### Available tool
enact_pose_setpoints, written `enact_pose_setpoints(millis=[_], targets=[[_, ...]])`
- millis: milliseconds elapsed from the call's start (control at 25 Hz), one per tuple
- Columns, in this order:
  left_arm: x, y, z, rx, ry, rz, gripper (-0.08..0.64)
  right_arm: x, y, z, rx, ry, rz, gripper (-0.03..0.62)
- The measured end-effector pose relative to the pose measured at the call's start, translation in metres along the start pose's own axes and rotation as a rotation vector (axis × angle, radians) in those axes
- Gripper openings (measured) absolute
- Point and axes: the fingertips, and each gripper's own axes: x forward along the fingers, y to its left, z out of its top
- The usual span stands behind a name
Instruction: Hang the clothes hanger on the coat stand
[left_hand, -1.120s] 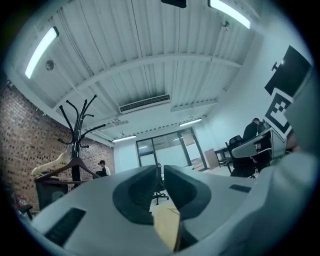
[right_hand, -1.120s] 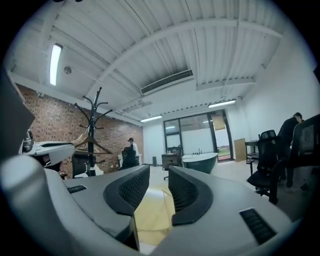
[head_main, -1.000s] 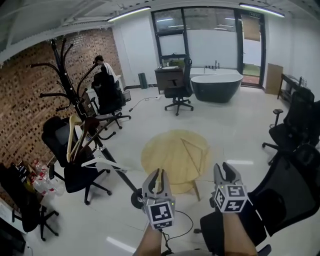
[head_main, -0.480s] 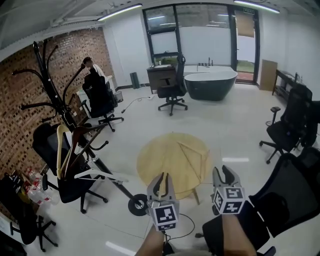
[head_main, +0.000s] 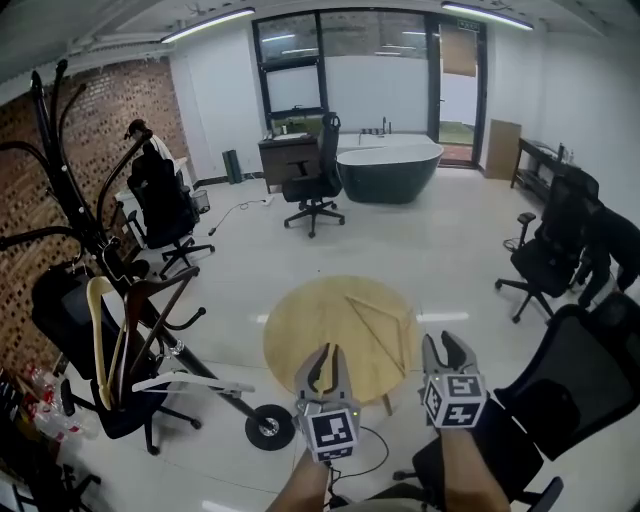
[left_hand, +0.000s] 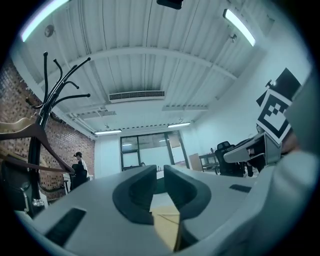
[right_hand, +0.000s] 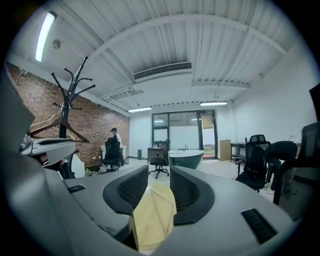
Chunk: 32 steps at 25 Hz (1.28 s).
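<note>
The coat stand (head_main: 62, 190) has slid to the left edge of my head view, and the round table (head_main: 300, 335) is nearer than a second ago. So I have walked up to the table. The wooden hanger (head_main: 378, 309) lies flat on it, not picked up yet. My left claw (head_main: 327, 352) and right claw (head_main: 446, 345) are near it, both a little open and empty. I think grabbing comes next.

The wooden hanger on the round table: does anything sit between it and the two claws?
Nothing visible does. The hanger lies alone on the table. The left claw and the right claw, both open and empty, face it from the near side with only bare tabletop between.
</note>
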Motion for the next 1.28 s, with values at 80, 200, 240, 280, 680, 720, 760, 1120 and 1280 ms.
enact_pose_setpoints(millis=[80,200,240,280,680,720,760,1120,1280], targets=[[0.005,0.002,-0.005,0.005,0.009,-0.001,0.045,0.003,0.000,-0.003,-0.004,0.014,-0.009,0.133],[0.034,0.002,-0.019,0.004,0.033,-0.001,0.016,0.029,-0.007,-0.007,-0.008,0.036,-0.014,0.155],[0.043,0.001,-0.026,0.003,0.039,-0.004,0.015,0.039,-0.010,-0.011,-0.007,0.043,-0.015,0.155],[0.053,0.000,-0.033,0.004,0.043,-0.007,0.015,0.049,-0.013,-0.016,-0.005,0.051,-0.016,0.155],[0.224,-0.037,-0.107,-0.035,0.097,-0.003,0.018,0.223,-0.092,-0.075,0.031,0.139,0.036,0.167],[0.261,-0.053,-0.118,-0.043,0.102,-0.005,0.030,0.256,-0.118,-0.082,0.035,0.148,0.041,0.172],[0.298,-0.069,-0.129,-0.050,0.109,-0.008,0.038,0.288,-0.144,-0.089,0.039,0.158,0.045,0.178],[0.454,-0.113,-0.213,-0.084,0.214,-0.025,0.049,0.435,-0.226,-0.181,0.046,0.339,0.056,0.204],[0.491,-0.110,-0.267,-0.096,0.274,-0.044,0.049,0.484,-0.233,-0.236,0.053,0.434,0.033,0.219]])
